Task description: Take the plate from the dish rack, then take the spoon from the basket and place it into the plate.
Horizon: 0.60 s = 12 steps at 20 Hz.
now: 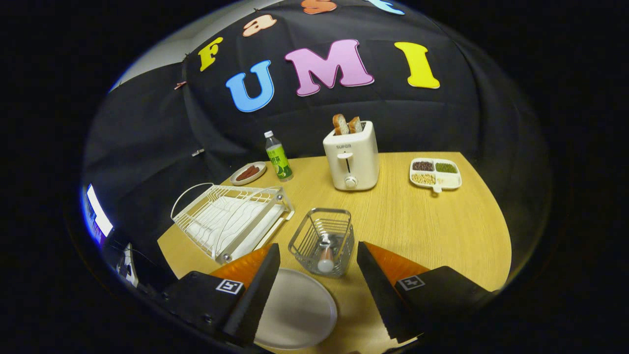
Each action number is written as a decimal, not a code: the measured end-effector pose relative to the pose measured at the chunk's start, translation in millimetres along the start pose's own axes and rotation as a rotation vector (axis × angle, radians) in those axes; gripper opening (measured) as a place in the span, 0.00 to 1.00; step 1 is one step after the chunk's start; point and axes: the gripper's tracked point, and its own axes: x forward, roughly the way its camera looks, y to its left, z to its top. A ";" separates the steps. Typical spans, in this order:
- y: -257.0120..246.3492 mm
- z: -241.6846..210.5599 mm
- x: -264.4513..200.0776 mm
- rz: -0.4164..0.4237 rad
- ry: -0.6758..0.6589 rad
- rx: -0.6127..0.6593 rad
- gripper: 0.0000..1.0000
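Note:
A white plate (297, 309) lies flat on the wooden table, close in, partly behind my left finger. A wire basket (323, 241) stands just ahead of the fingers, and the spoon (326, 255) stands upright inside it with its pale handle end near the front wall. To the basket's left sits a white wire dish rack (231, 221) with no plate in it. My gripper (317, 255) is open above the table, and nothing is held between the fingers.
Beyond the basket a white toaster (351, 157) holds two bread slices. A green bottle (278, 157) and a small dish of sausages (248, 173) stand behind the rack. A divided tray of beans (435, 173) lies at the far right.

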 end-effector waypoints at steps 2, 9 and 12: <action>3.8 10.9 10.2 0.010 -0.044 -0.023 0.97; -3.6 4.9 47.4 -0.010 -0.059 -0.093 0.58; -5.1 -8.9 58.6 -0.009 -0.029 -0.078 0.52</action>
